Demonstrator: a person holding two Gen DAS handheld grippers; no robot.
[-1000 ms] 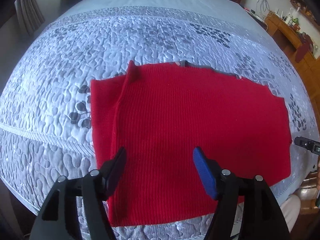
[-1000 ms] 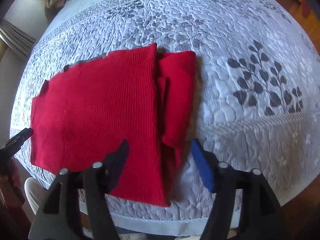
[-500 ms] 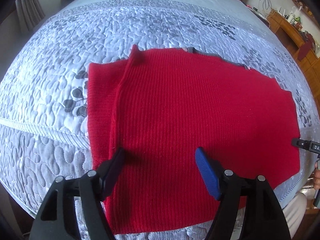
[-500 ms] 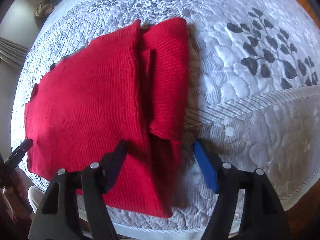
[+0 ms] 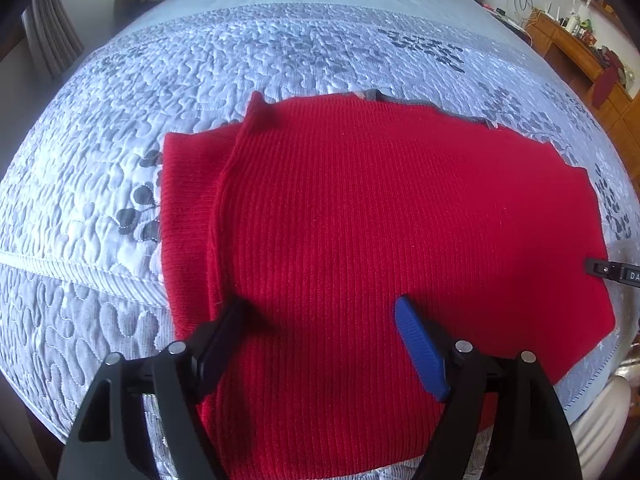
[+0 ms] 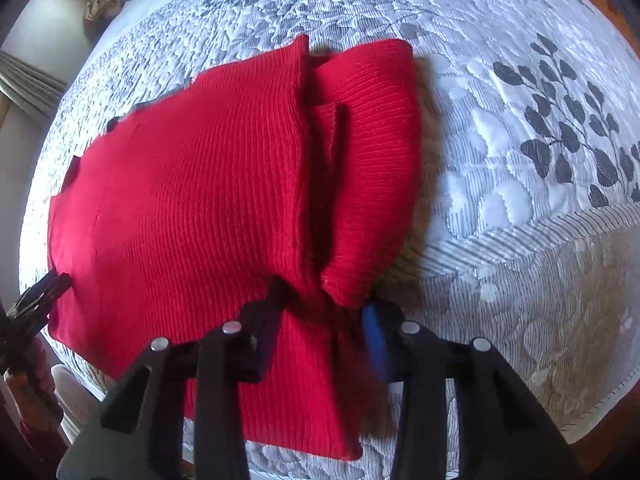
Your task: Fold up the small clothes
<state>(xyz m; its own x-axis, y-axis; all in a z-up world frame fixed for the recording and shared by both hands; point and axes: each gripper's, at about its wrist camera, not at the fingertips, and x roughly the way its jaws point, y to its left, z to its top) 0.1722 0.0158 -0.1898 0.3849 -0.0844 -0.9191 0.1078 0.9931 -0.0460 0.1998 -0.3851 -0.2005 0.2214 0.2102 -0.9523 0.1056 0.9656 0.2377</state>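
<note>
1. Left wrist view: the left claw (image 5: 320,332) hovers low over the near part of one red knitted garment (image 5: 400,220), its two fingers spread wide, one black (image 5: 224,332) and one blue-padded (image 5: 418,344); nothing lies between them but the knit below.
2. Same view: the garment lies flat on a quilted grey-white bedspread (image 5: 100,200), near the bed's front edge, with a folded strip along its left side. At the right rim a dark tip of the right claw (image 5: 612,272) shows just beside the garment's edge.
3. Right wrist view: the right claw (image 6: 320,308) is pitched down at the garment's (image 6: 180,200) near right side. Its fingers are drawn narrow around a bunched fold of red knit; the black finger (image 6: 264,320) presses the cloth, and the blue pad (image 6: 374,332) seems to touch it, though blur there leaves contact uncertain.
4. Same view: a folded sleeve-like flap (image 6: 372,160) lies along the right side of the garment body. The left claw's tip (image 6: 44,288) appears at the garment's far left edge.
5. Count: one garment, two claws, one bedspread (image 6: 520,140).
</note>
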